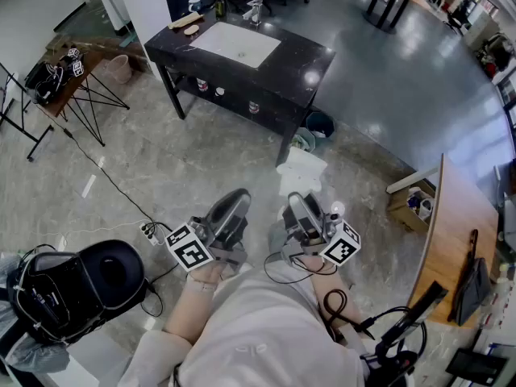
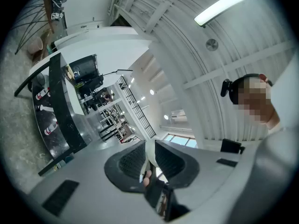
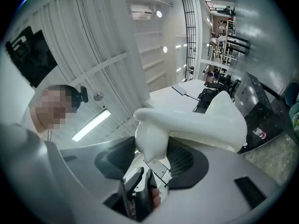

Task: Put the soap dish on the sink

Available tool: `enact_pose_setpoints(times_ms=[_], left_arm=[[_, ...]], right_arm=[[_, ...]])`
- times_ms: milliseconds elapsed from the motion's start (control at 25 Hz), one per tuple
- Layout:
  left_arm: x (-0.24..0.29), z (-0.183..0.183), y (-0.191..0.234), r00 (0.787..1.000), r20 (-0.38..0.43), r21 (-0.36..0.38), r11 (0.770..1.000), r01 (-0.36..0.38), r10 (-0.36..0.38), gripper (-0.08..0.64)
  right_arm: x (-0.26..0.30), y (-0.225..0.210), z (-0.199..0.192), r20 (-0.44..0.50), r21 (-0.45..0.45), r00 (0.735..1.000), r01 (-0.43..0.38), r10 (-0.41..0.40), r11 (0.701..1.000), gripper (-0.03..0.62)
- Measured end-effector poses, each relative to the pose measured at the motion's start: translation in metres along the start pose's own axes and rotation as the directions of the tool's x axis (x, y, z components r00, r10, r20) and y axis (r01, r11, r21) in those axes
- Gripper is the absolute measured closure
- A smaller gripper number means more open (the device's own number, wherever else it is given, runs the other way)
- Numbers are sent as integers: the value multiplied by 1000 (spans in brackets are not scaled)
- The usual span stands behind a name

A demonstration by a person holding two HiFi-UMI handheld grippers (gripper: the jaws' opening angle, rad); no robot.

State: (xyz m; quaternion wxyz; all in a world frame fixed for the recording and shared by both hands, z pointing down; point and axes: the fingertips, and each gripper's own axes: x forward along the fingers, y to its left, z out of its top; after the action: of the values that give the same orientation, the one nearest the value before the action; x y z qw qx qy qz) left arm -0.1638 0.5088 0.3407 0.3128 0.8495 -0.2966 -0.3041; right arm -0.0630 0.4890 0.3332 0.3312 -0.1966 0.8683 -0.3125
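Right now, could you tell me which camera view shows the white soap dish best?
The right gripper view: the soap dish fills the frame's middle, held in the right claw. The head view shows it only as a small white shape ahead of that claw. The left gripper view misses it.

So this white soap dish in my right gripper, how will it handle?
The soap dish looks glossy, so it may slip in the right gripper. It has a stiff moulded shape, likely hard and chippable. Gripped at one end, it could pivot.
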Motion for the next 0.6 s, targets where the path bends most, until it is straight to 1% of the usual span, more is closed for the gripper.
enact_pose_setpoints(times_ms=[240,440,600], left_arm=[[5,-6,7,1000,1,6,1000,-8,8,512],[50,3,48,999,1,8,999,-35,35,512],[82,13,84,998,8,0,998,-57,57,512]], right_arm=[[0,-8,2,-16,5,1000,-5,5,1000,370],[24,-62,32,-28,27,1000,-3,4,1000,370],[43,-103,48,-43,41,999,4,-3,999,370]])
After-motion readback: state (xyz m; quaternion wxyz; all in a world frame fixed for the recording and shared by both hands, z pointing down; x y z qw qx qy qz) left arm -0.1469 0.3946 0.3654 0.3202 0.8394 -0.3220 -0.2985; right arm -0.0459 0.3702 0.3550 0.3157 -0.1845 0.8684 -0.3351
